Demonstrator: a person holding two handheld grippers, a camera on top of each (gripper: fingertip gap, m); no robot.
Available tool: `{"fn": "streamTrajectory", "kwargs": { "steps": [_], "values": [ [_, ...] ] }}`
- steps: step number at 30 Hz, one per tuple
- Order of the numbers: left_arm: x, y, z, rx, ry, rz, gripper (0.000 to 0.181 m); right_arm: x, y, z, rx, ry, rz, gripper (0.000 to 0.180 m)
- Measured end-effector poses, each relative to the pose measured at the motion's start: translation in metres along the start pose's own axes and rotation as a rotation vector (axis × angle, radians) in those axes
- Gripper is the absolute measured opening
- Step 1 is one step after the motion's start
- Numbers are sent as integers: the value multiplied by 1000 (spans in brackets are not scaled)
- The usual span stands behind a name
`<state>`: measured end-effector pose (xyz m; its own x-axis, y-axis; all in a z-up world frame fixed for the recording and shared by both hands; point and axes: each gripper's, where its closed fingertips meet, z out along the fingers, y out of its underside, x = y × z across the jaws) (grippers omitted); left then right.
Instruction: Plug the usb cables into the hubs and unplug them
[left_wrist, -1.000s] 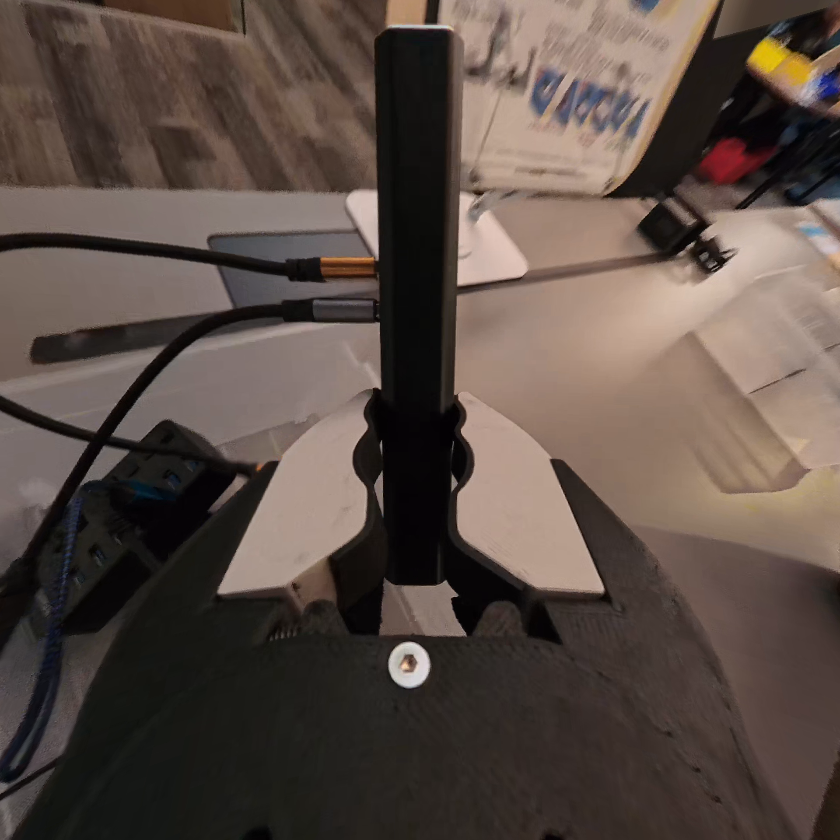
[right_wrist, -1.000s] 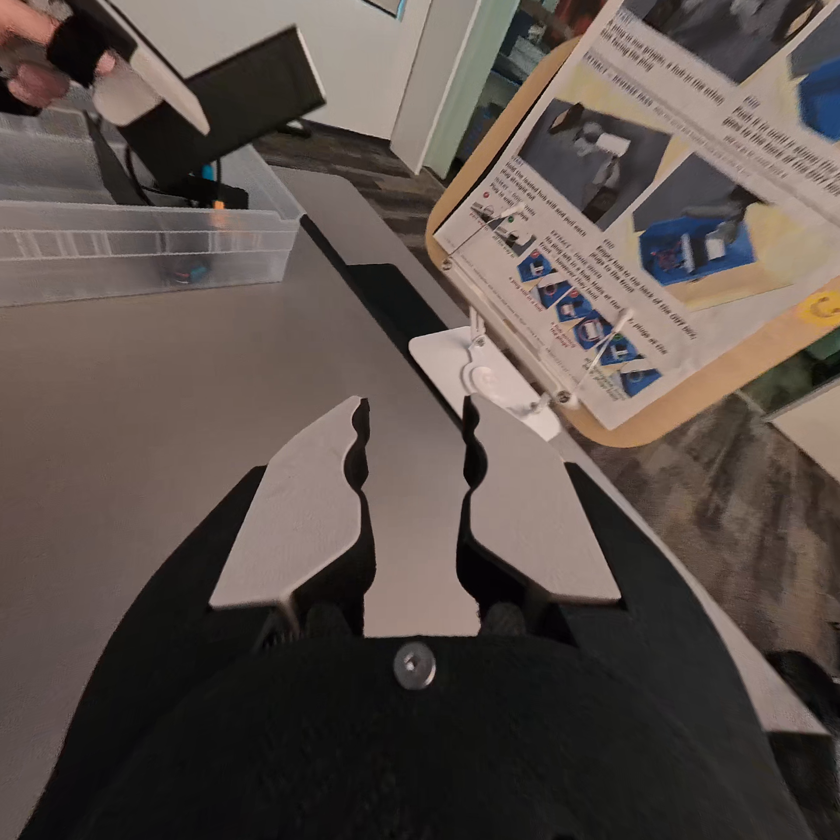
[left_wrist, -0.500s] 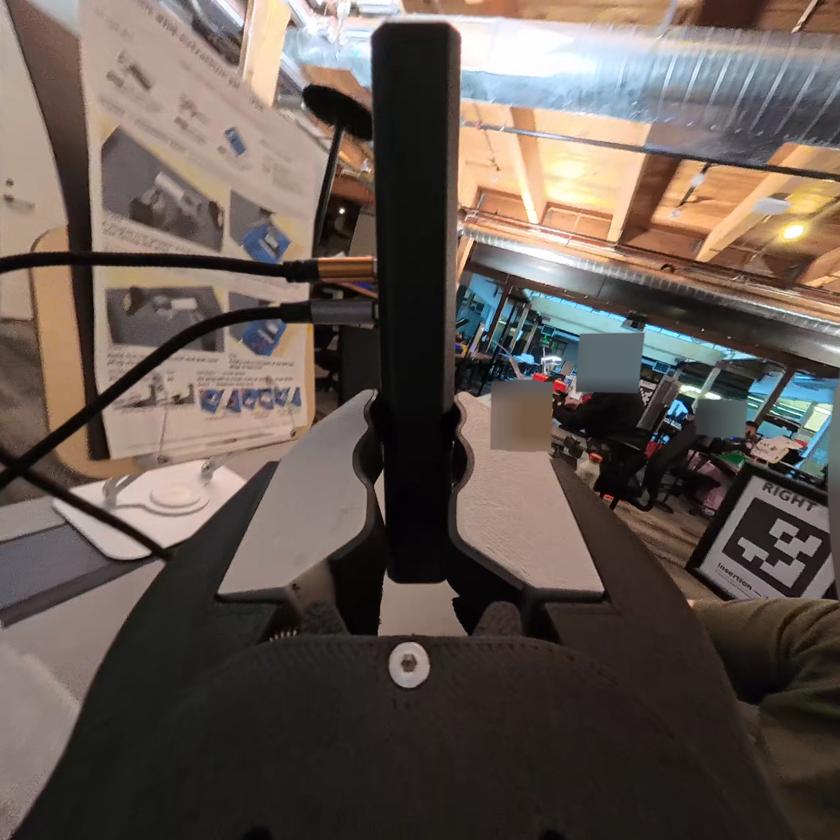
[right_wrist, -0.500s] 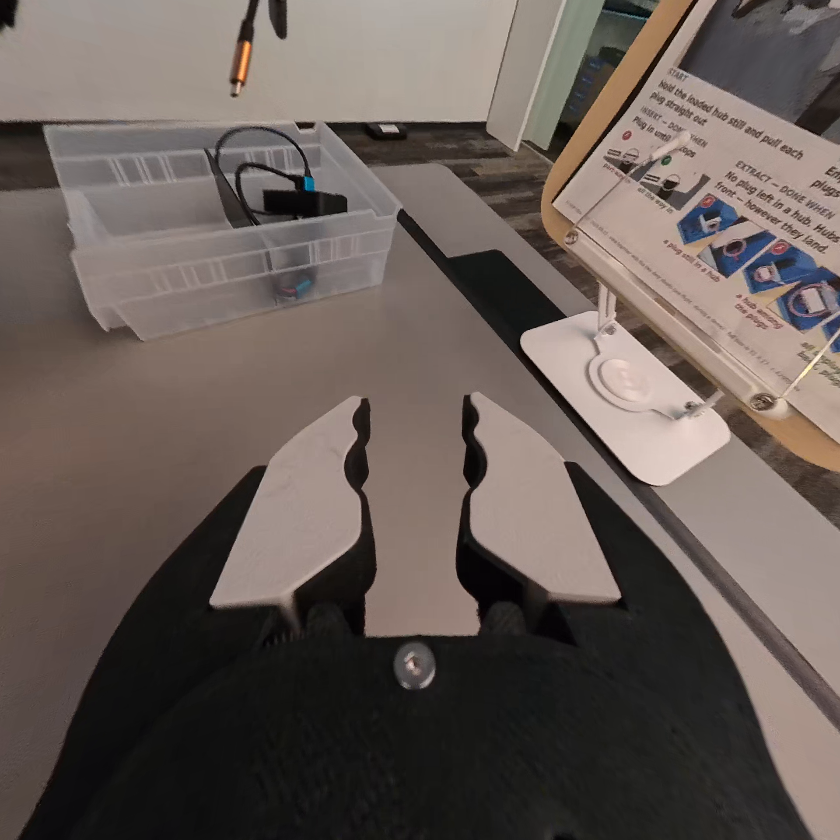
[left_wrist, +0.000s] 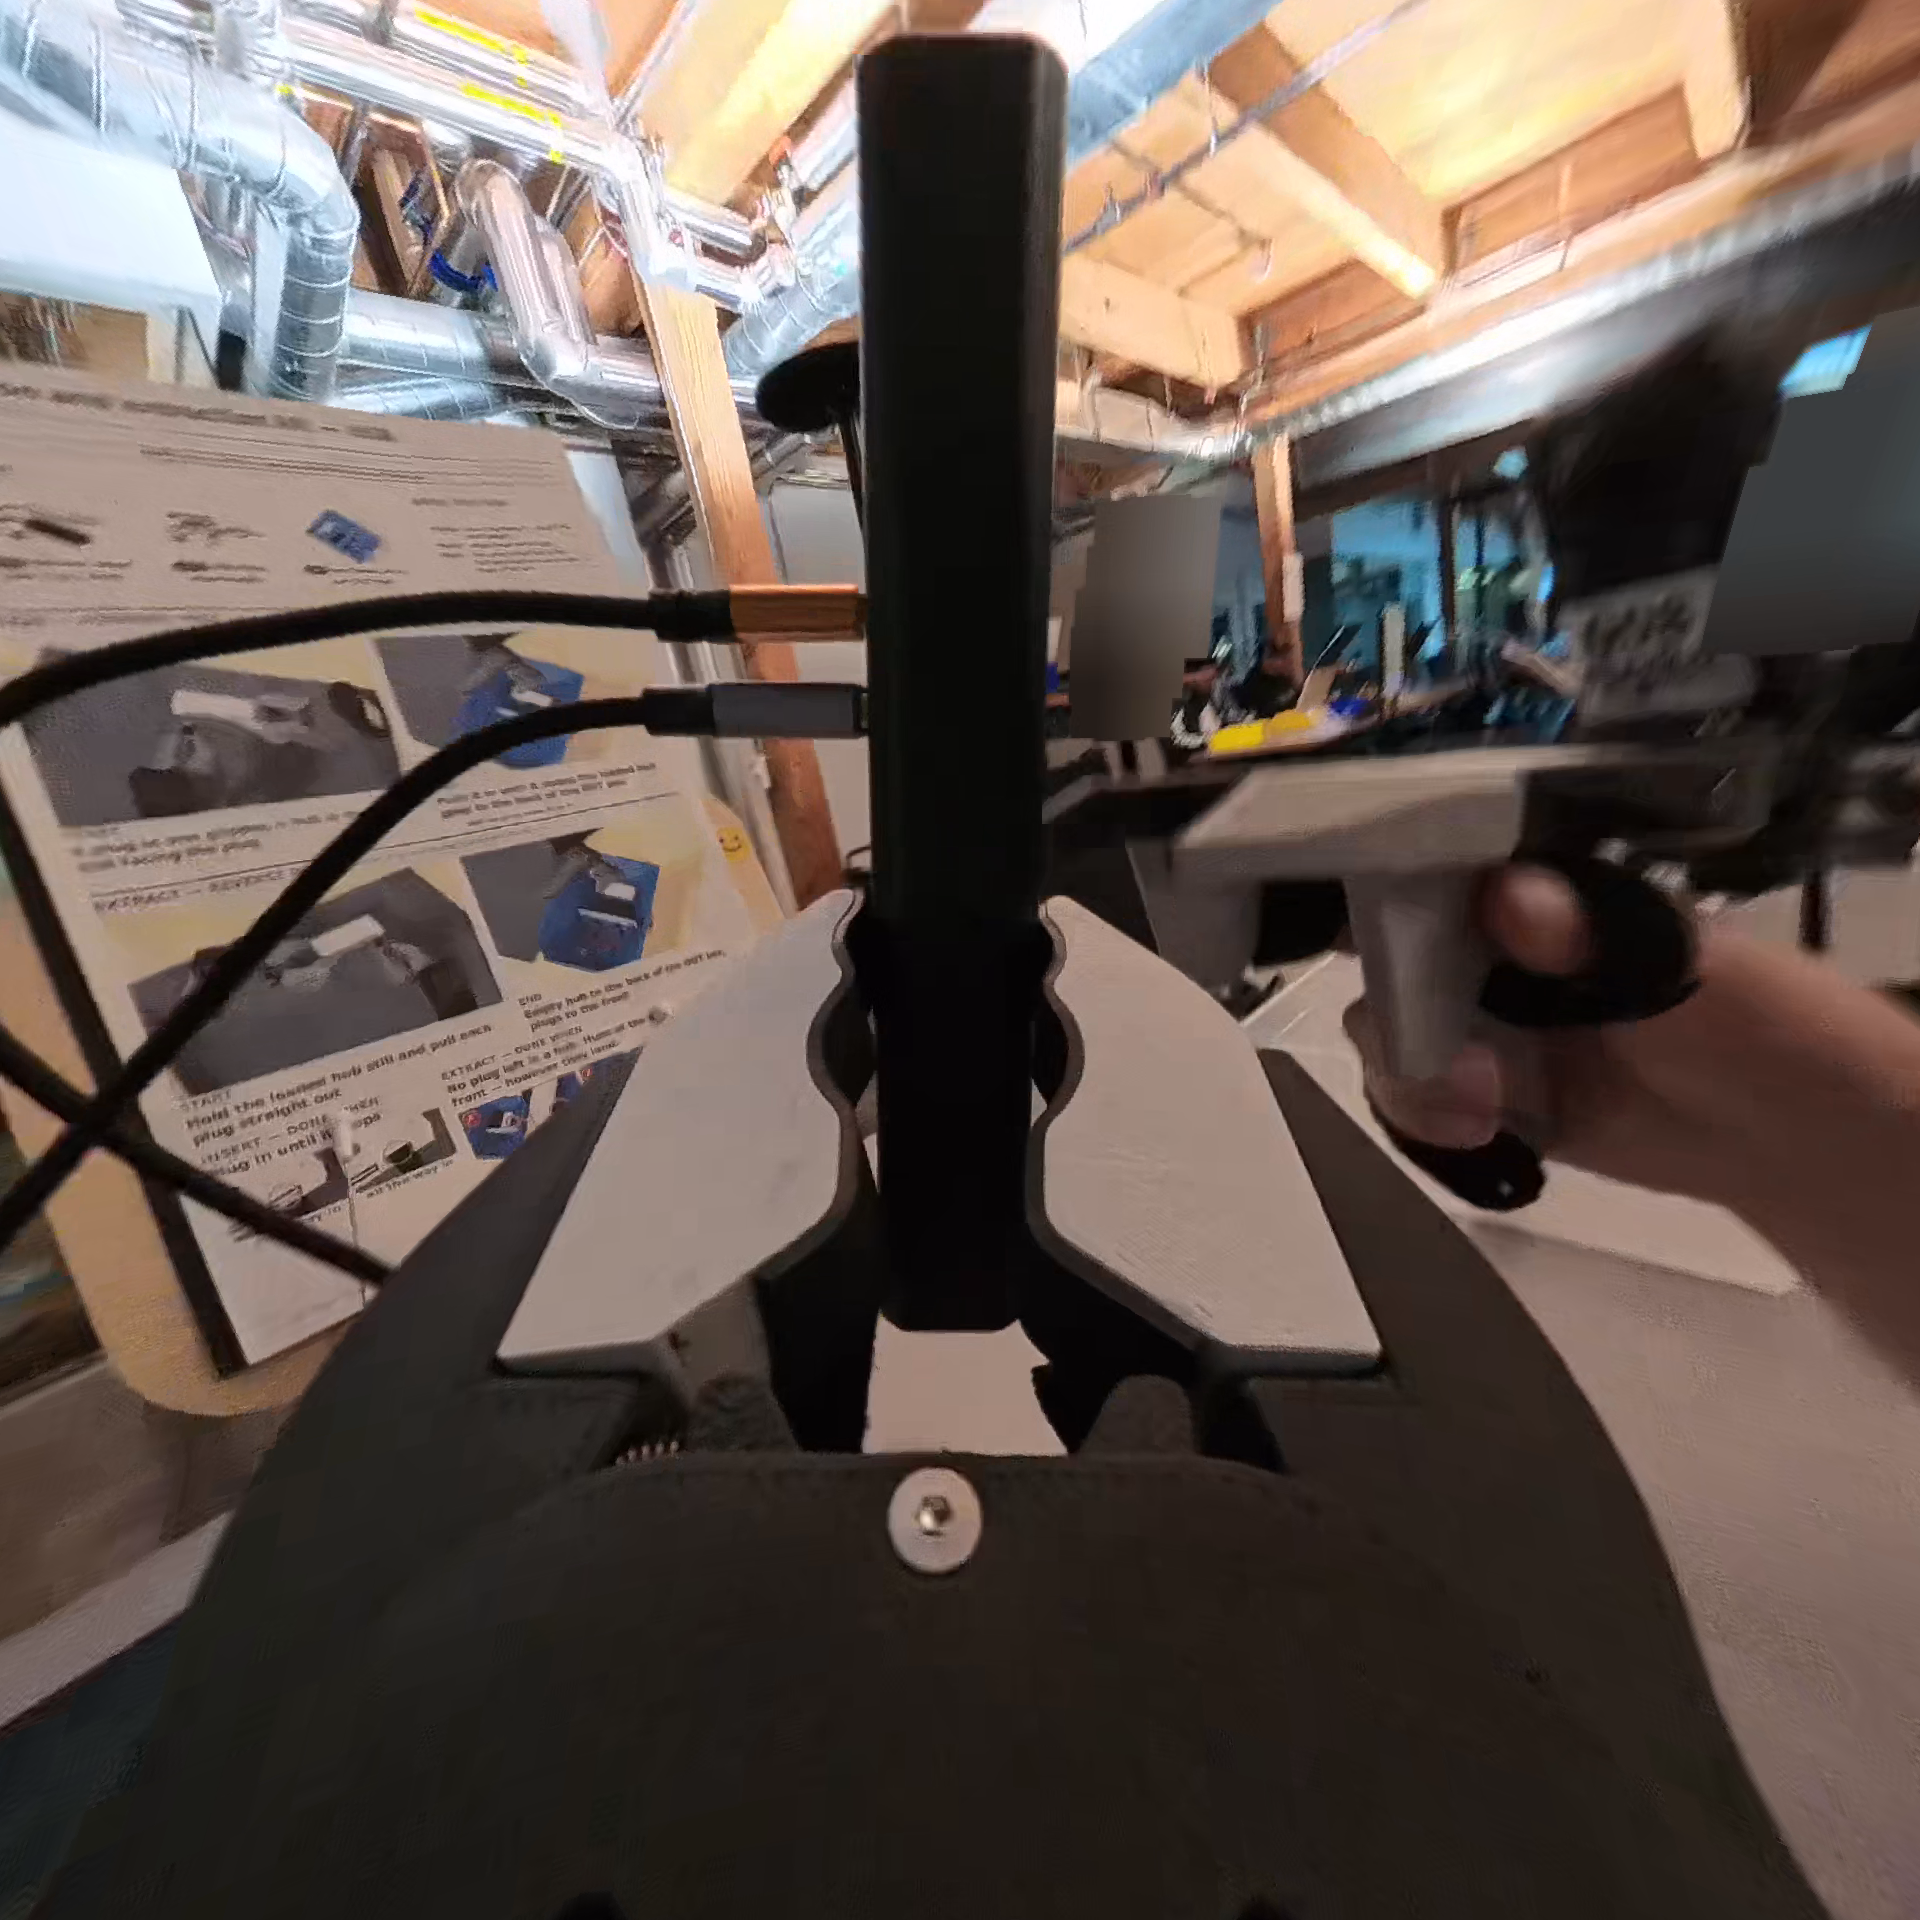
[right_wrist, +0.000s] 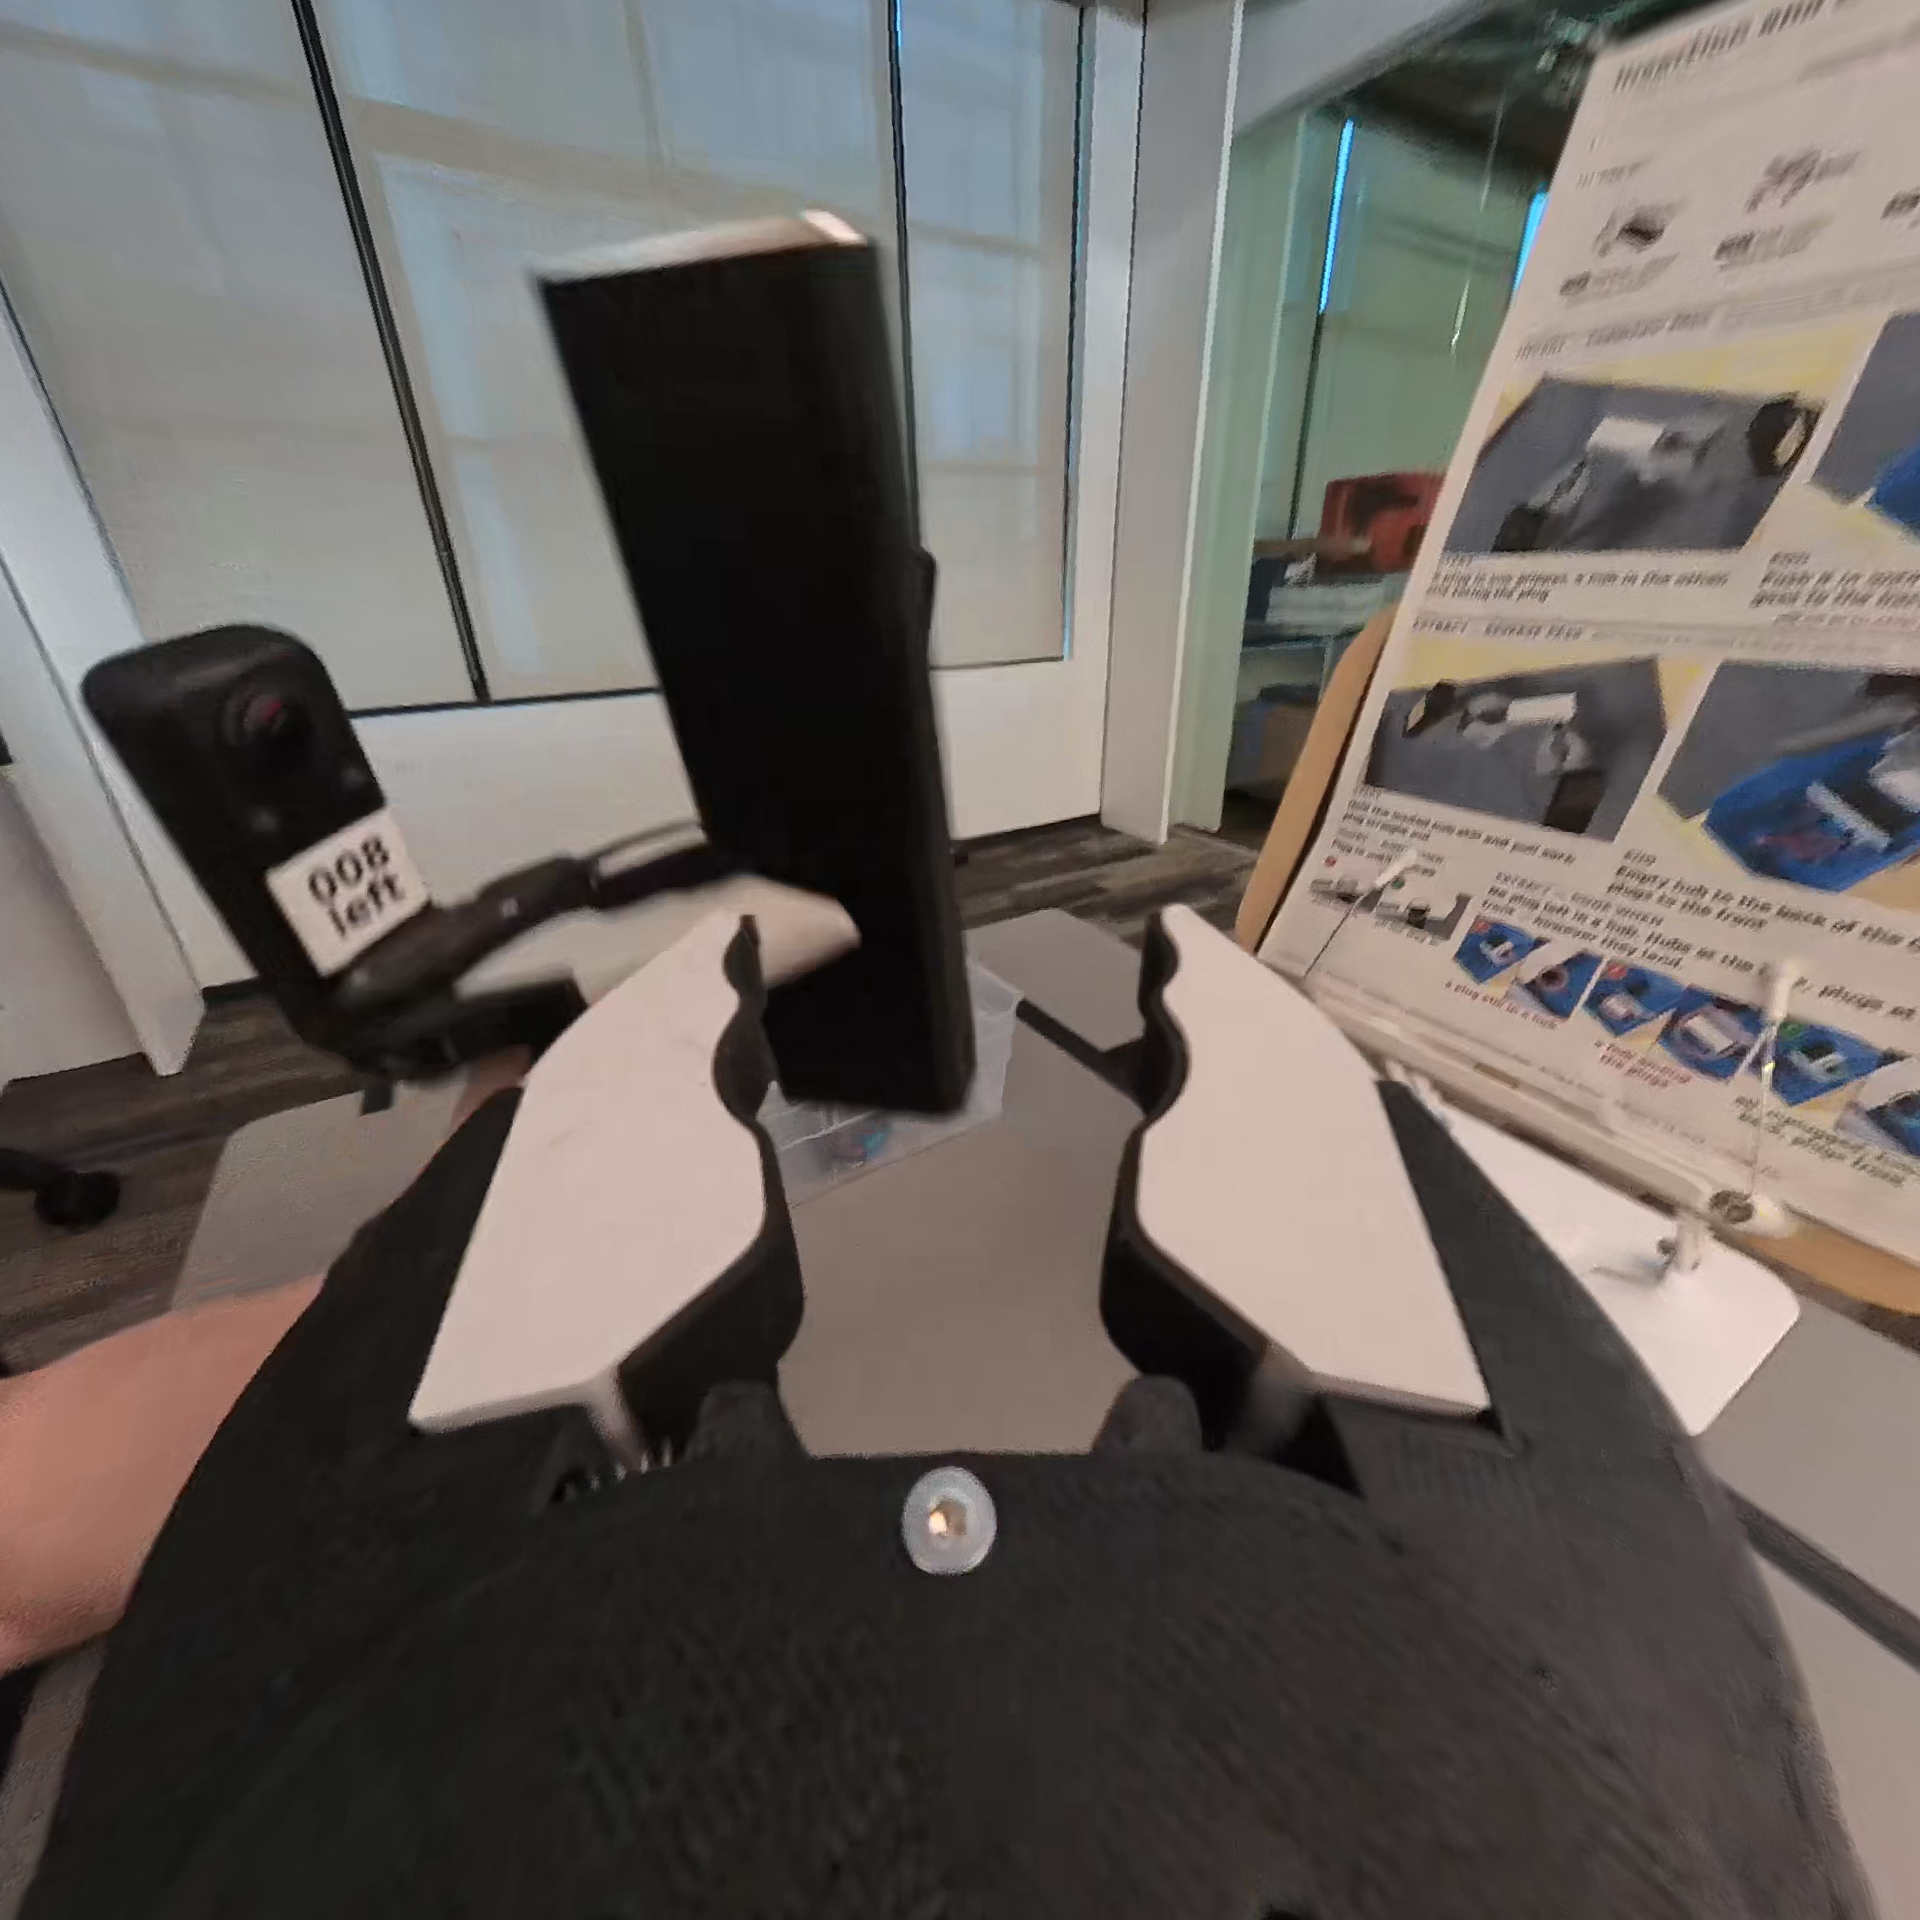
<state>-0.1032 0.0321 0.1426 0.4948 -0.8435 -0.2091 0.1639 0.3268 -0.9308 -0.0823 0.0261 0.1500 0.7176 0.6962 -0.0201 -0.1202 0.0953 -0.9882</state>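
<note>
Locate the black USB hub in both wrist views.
Left wrist view: black hub stands centre frame, upright, clamped in the left hand-held gripper, two cables plugged into its left side.
Right wrist view: hub upper centre, tilted, beyond the open right hand-held gripper.
Shared landmark: instruction board.

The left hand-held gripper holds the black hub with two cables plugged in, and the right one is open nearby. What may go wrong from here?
1. The left hand-held gripper clamps only the lower end of the hub; pulling the copper plug or grey plug sideways might twist it loose.
2. The black cables cross at the left and may snag.
3. The open right hand-held gripper could knock the hub while approaching.
</note>
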Motion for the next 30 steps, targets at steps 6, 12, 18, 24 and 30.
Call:
{"fn": "streamTrajectory", "kwargs": {
  "steps": [6,12,18,24,30],
  "values": [
    [45,39,24,-72,-46,240,26,7,-23,-16,83,155,-116,79],
    [39,78,29,-153,-156,263,27,19,9,-5,-34,58,-137,66],
    [44,160,29,-395,-144,146,34,52,83,13,-230,-69,-5,65],
    [55,201,25,-539,-96,51,39,57,129,9,-261,-250,-19,64],
    [90,190,20,-499,63,17,21,66,138,-19,-162,-447,82,64]
  ]
}}
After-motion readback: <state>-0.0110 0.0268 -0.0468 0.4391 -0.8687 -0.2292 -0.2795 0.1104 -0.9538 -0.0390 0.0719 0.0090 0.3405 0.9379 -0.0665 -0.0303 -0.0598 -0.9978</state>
